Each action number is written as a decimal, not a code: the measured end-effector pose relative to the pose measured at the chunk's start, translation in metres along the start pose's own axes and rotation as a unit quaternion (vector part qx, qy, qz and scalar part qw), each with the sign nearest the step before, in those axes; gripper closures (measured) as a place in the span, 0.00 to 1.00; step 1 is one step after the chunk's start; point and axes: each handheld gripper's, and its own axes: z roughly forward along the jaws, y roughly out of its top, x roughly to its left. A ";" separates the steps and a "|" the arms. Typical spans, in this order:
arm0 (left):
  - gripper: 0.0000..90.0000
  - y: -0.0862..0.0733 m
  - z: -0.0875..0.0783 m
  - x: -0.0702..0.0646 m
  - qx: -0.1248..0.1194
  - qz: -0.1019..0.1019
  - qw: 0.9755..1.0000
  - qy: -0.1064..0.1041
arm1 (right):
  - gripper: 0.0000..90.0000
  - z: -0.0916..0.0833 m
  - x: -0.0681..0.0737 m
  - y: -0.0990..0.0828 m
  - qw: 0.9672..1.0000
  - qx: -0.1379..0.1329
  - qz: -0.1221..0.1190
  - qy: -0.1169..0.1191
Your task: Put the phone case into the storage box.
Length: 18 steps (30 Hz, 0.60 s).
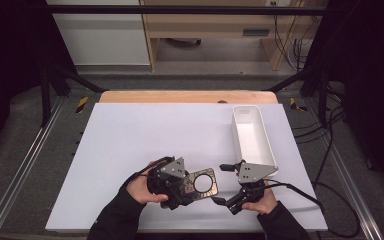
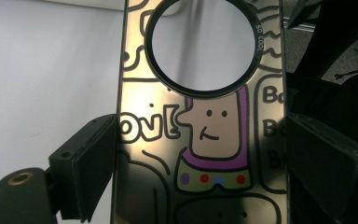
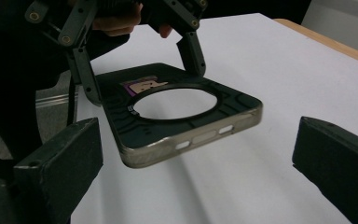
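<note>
White sheeting covers the table (image 1: 130, 150), with a white tray (image 1: 252, 135) at centre right of the high view. Your left gripper (image 1: 192, 184), lower centre of that view, pinches the phone case (image 1: 202, 182) by its two long edges; in the left gripper view the pads bear on both sides of the case (image 2: 200, 135). Your right gripper (image 1: 221, 184) sits just right of the case with its jaws spread and nothing between them.

Judged from this pose, the step in hand is a transfer to the right gripper.
1. Hold the left grip steady and keep the case level above the sheet.
2. Bring the spread right jaws around the free short end, the one with the slot cut-outs (image 3: 205, 137).
3. Close squarely on the rim, not across the round opening.
4. Release the left pinch only after that.

Expect the glossy surface to slip. The case is dark and translucent, with a large round camera opening (image 3: 175, 103), black doodle outlines, and a cartoon figure in purple with coloured dots (image 2: 214, 149).
</note>
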 end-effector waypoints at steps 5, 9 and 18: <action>0.13 0.000 -0.002 -0.001 -0.002 0.003 1.000 -0.003 | 0.03 0.006 0.000 0.003 1.000 0.001 -0.004 0.009; 0.13 0.002 -0.002 -0.001 0.002 0.006 1.000 -0.005 | 0.03 0.008 0.000 0.004 1.000 0.003 -0.007 0.011; 0.13 0.008 -0.002 -0.003 0.002 0.016 1.000 -0.014 | 0.03 0.015 0.002 0.008 0.999 0.016 -0.020 0.026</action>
